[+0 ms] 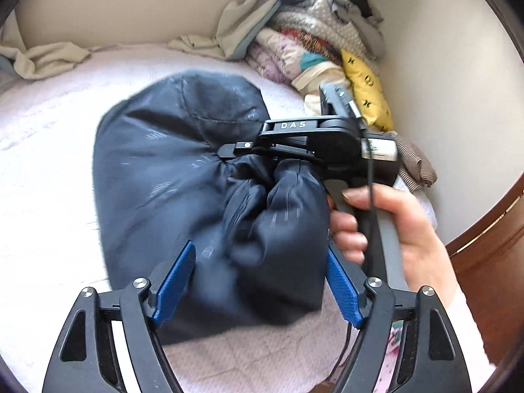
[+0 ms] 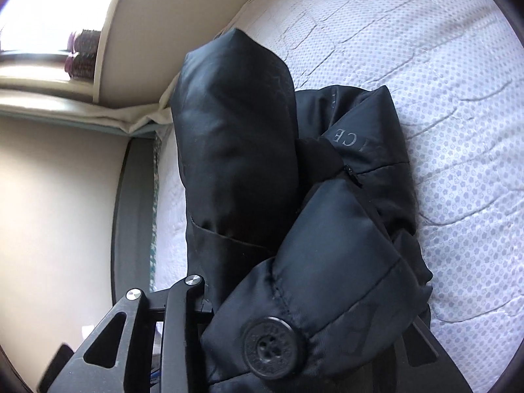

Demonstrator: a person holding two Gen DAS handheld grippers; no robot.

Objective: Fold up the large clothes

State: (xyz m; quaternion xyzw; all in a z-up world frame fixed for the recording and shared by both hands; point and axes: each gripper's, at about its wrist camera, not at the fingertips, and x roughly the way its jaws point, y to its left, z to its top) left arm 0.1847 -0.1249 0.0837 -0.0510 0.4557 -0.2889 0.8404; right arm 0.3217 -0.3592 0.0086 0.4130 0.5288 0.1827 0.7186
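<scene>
Dark navy puffer jacket (image 1: 157, 177) lies bundled on the bed (image 1: 49, 196), over a pale quilted cover, roughly mid-mattress. Left hand-held gripper (image 1: 260, 286): blue pads (image 1: 175, 281) spread wide, one on either side of the jacket's near end, neither pressing the fabric. Right hand-held gripper (image 1: 229, 150) reaches in from the right, a hand (image 1: 386, 226) on its grip; jaws narrow, clamped on a bunched fold of the jacket. Right wrist view: fabric with a large black button (image 2: 273, 347) fills the space between the jaws, pads hidden. Pile of mixed clothes (image 1: 327, 49) at far right against the wall.
</scene>
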